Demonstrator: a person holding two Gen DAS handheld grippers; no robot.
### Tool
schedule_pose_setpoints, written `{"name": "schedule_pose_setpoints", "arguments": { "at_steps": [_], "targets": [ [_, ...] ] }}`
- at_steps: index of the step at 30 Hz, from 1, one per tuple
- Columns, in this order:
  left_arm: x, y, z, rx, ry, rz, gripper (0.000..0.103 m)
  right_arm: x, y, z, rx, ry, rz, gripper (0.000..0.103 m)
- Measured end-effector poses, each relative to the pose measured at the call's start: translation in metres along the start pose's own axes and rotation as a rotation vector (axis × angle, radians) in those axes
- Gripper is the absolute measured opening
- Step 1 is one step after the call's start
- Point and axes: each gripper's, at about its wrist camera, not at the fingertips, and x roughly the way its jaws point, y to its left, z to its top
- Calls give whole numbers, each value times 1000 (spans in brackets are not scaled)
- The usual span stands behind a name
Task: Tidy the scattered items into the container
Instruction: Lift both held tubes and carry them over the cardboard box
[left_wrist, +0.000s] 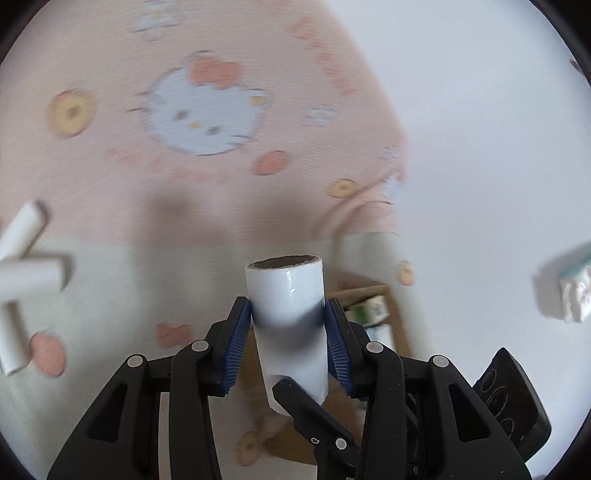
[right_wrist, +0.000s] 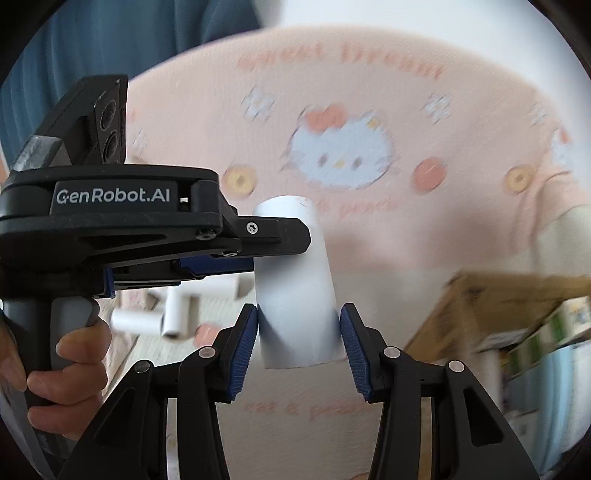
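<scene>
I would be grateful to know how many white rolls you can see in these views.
4. One white roll is held between both grippers, left gripper and right gripper. Three more lie piled on the blanket. Others may be hidden.

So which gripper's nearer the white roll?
Left. The left gripper has its jaws shut on the white roll, pads touching both sides. The right gripper straddles the roll's other end; one pad looks a sliver clear, so contact is uncertain.
</scene>
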Motion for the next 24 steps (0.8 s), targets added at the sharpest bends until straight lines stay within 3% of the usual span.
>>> {"name": "schedule_pose_setpoints", "arguments": {
  "at_steps": [3,7,15,20,24],
  "targets": [
    [11,-32,17,71,53,-23,45,-15,-16,11,23,-35,-60,44],
    [35,-85,35,203,132,25,45,-31,-46,24,100,-52,-86,44],
    [85,-152,18,418,239,84,44,-33,-112,32,197,-4,-106,43],
    [117,-146,4,319,297,6,43,-40,-137,11,206,36,-145,43],
    [147,-148,-7,295,385,31,43,-36,-158,-7,246,101,-147,43]
  ]
}}
